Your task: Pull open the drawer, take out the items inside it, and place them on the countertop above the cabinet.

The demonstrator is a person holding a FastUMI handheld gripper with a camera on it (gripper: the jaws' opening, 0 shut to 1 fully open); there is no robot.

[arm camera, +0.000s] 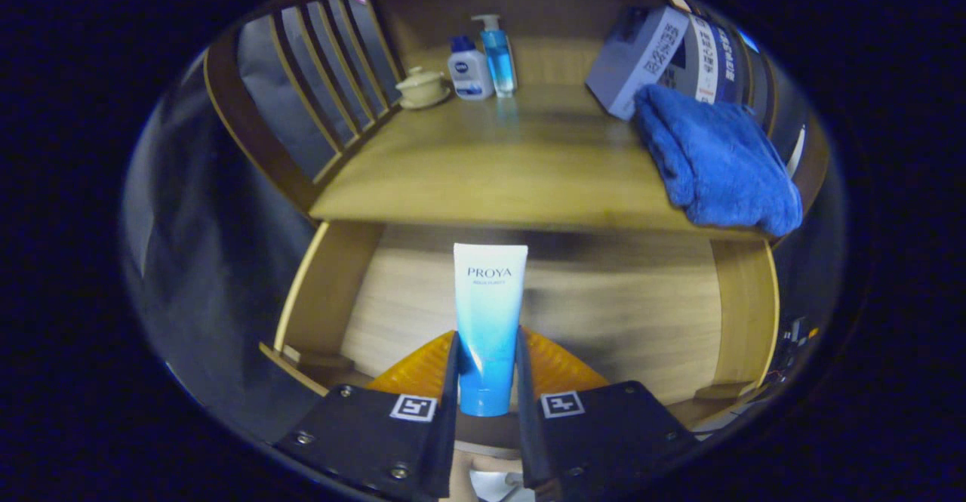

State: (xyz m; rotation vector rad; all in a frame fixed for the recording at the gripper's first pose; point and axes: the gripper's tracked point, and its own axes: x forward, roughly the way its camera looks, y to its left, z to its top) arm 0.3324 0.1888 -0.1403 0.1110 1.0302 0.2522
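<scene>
Both fingers (450, 381) of the tool (487, 381) narrowly parted, clamped on an upright tube (488, 313) above the open drawer (604, 313).

The white-to-blue tube (489, 321) clamped between the fingers (453, 381) carried the brand name "PROYA" in dark capitals across its upper part; a smaller line beneath it was too fine to read. On the wooden surface (483, 177), the small white bottle (469, 70) bore a round dark blue logo, its lettering illegible. The tilted box (649, 56) beside the blue towel (717, 162) had printed characters and a code-like block, all too blurred to make out.
</scene>
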